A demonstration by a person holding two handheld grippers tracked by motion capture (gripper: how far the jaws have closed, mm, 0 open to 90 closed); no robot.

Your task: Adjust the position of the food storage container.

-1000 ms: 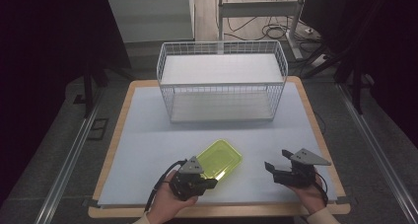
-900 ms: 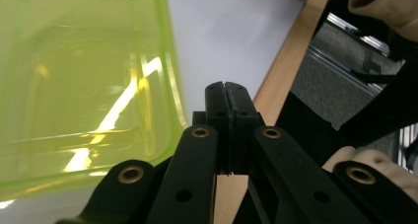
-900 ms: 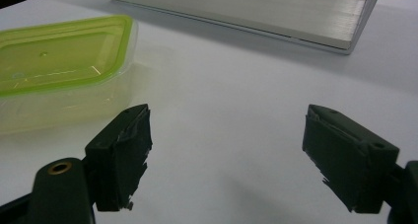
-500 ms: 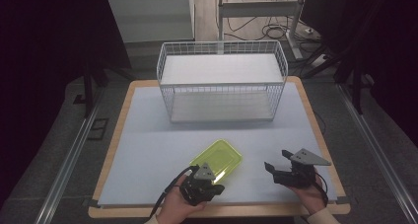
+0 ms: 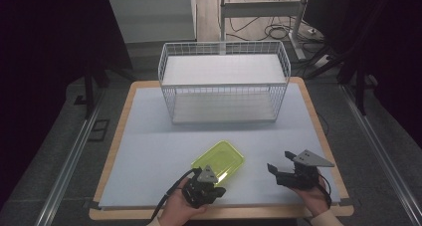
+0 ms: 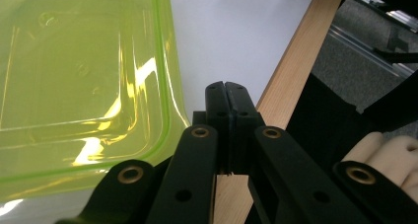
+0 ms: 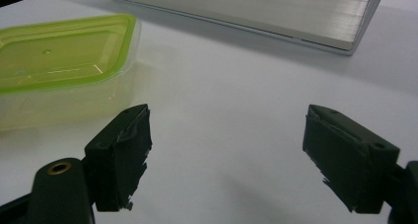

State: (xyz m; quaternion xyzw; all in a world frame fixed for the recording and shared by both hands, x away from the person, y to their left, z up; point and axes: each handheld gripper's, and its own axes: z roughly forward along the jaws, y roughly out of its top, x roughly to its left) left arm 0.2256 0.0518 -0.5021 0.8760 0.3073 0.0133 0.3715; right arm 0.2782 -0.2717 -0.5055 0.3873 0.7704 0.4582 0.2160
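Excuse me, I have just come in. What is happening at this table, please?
A person holds a gripper in each hand at the near edge of the table. The left gripper has its jaws shut, with nothing between them, just beside a corner of the green-lidded container. The right gripper is open and holds nothing, to the container's right. A white wire basket stands farther back, with nothing visible inside.

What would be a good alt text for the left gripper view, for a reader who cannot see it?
The left gripper, jaws shut and empty, hangs over the white table cover beside a corner of a lime-green container lid. The wooden table edge runs diagonally at right.
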